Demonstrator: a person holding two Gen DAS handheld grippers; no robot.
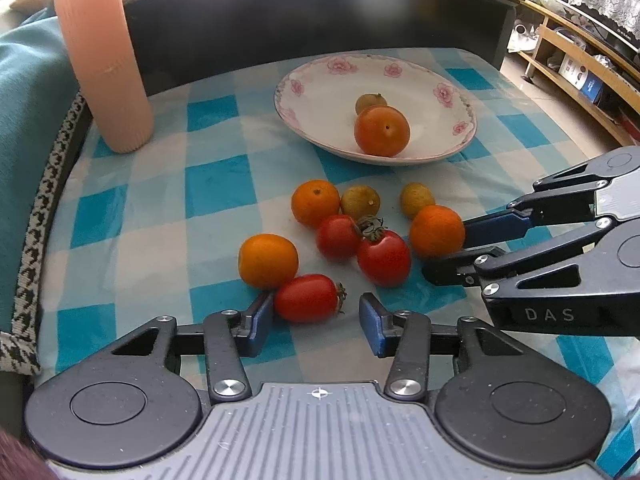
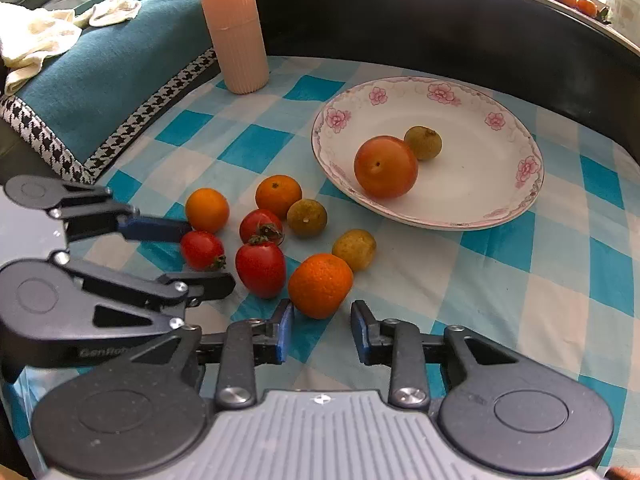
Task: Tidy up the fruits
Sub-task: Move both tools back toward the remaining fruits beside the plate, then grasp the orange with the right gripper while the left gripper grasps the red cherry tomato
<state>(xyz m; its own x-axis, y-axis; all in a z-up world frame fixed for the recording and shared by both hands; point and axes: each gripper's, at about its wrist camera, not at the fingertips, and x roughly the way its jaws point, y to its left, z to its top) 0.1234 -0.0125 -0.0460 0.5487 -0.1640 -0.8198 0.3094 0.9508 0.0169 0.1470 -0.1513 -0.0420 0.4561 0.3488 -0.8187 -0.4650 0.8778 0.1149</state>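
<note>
A white flowered plate [image 1: 320, 80] [image 2: 492, 200] holds a large orange-red tomato [image 1: 382, 131] [image 2: 385, 167] and a small greenish fruit [image 1: 370, 101] [image 2: 423, 143]. Several fruits lie loose on the checked cloth: oranges, red tomatoes, greenish fruits. My left gripper [image 1: 316, 316] [image 2: 208, 256] is open, its fingers on either side of an oblong red tomato [image 1: 308, 298] [image 2: 202, 250]. My right gripper [image 2: 322, 330] [image 1: 446, 250] is open, just short of an orange [image 2: 320, 286] [image 1: 437, 231].
A tall ribbed peach cylinder [image 1: 102, 60] [image 2: 236, 24] stands at the back left. A teal cushion with houndstooth trim [image 2: 100, 80] lies left of the cloth. A dark raised rim [image 1: 300, 12] runs behind the plate. Wooden shelves [image 1: 580, 64] are at far right.
</note>
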